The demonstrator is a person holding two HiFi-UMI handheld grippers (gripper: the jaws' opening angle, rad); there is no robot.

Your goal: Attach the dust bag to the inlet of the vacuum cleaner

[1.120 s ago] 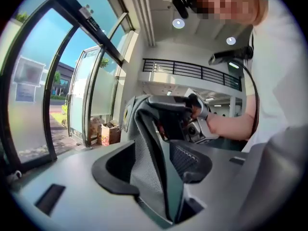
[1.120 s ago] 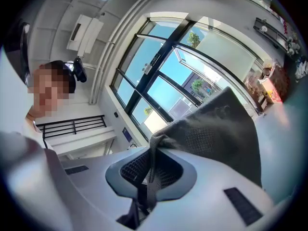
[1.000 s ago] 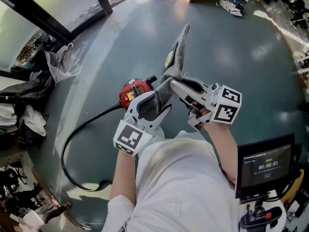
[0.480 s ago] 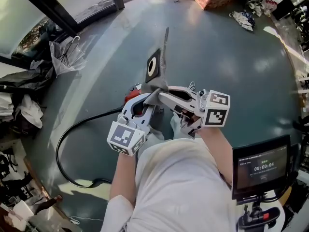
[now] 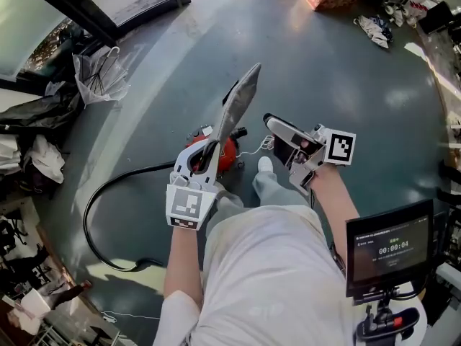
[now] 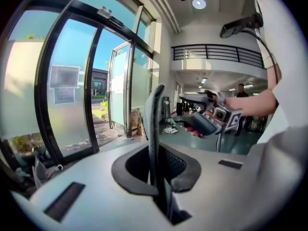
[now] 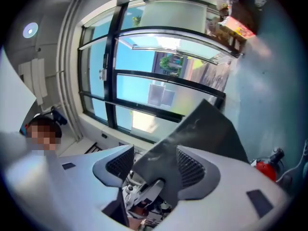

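Mid-frame on the grey floor (image 5: 338,71), the red vacuum cleaner (image 5: 229,148) sits under the dust bag (image 5: 238,105), now clamped by the left tongs (image 5: 209,152) alone. The right tongs (image 5: 279,137), centre right, have just sprung apart, empty, apparently freed to guide the fitting.

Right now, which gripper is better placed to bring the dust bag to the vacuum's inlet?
Left. The left gripper is shut on the dust bag above the vacuum cleaner; the right gripper has just been opening its jaws, empty, off to the side.
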